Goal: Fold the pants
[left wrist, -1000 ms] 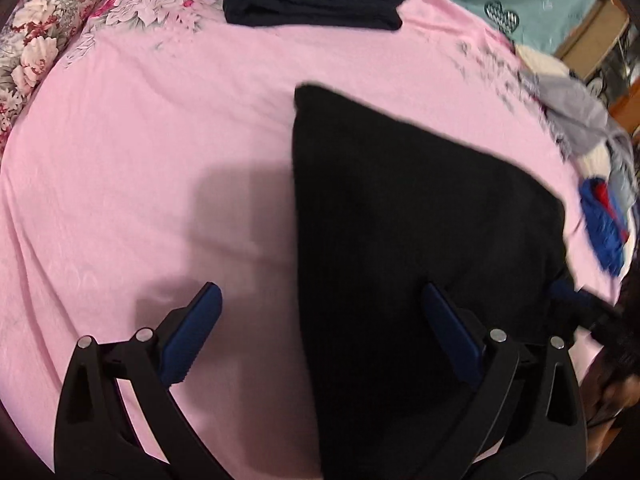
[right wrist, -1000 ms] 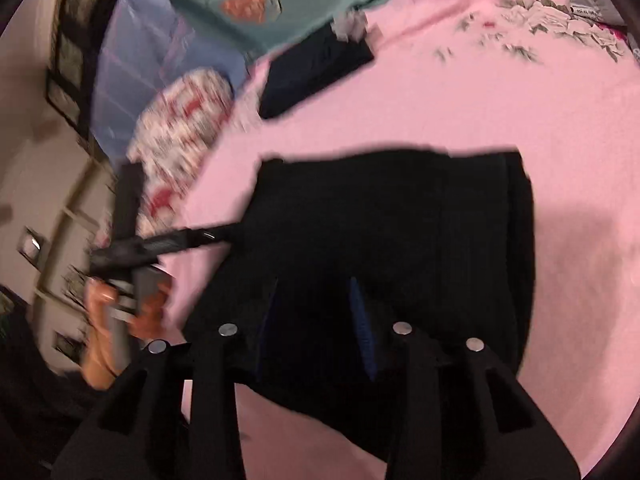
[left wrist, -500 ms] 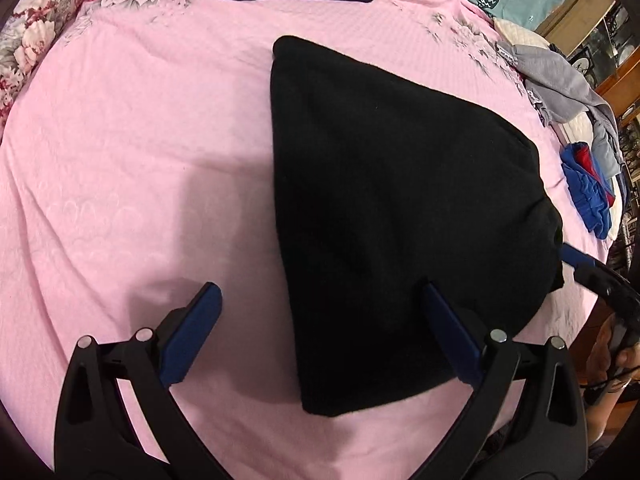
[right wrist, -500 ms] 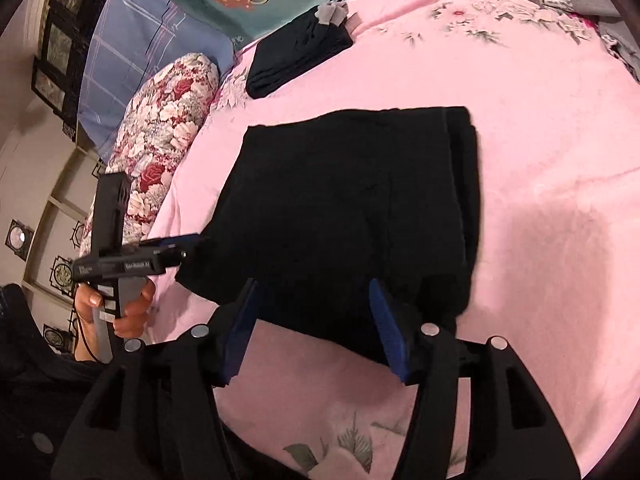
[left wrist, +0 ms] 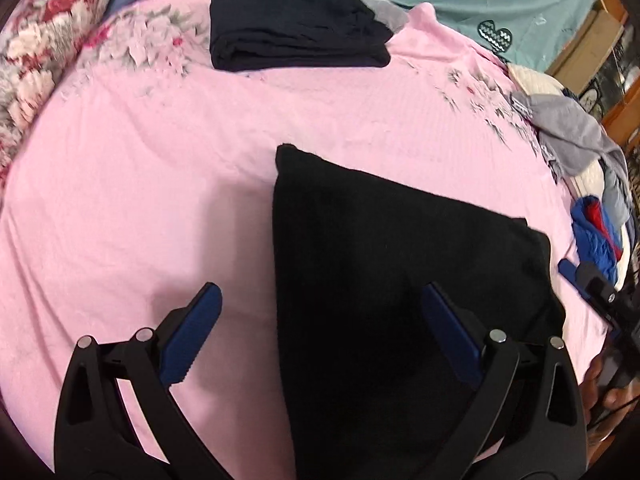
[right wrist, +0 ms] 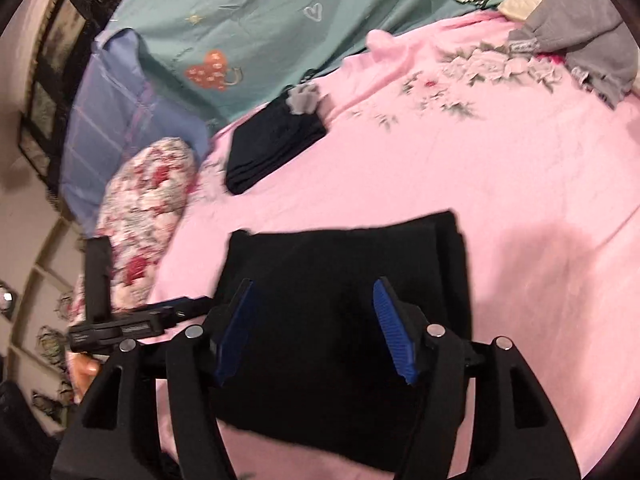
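Black pants [left wrist: 384, 280] lie folded into a flat block on the pink bedspread [left wrist: 140, 184]. My left gripper [left wrist: 320, 336] hovers open above the block's near left edge, nothing between its blue pads. In the right wrist view the same pants [right wrist: 344, 272] spread below my right gripper [right wrist: 314, 328]. Its jaws are opening and stand apart above the cloth, gripping nothing. The right gripper's tip [left wrist: 588, 280] shows at the far right of the left wrist view, and the left gripper [right wrist: 132, 320] shows at the left of the right wrist view.
A second folded dark garment [left wrist: 296, 28] lies at the far side of the bed. A floral pillow [right wrist: 148, 196] and a blue pillow [right wrist: 116, 120] sit at the head. Grey [left wrist: 572, 136] and blue-red clothes [left wrist: 596, 236] pile at the right edge. A teal sheet [right wrist: 280, 24] lies behind.
Both grippers have risen and pulled back from the pants. The right gripper's jaws have spread from nearly closed on the cloth to wide apart, letting the fabric go. The left stayed open.
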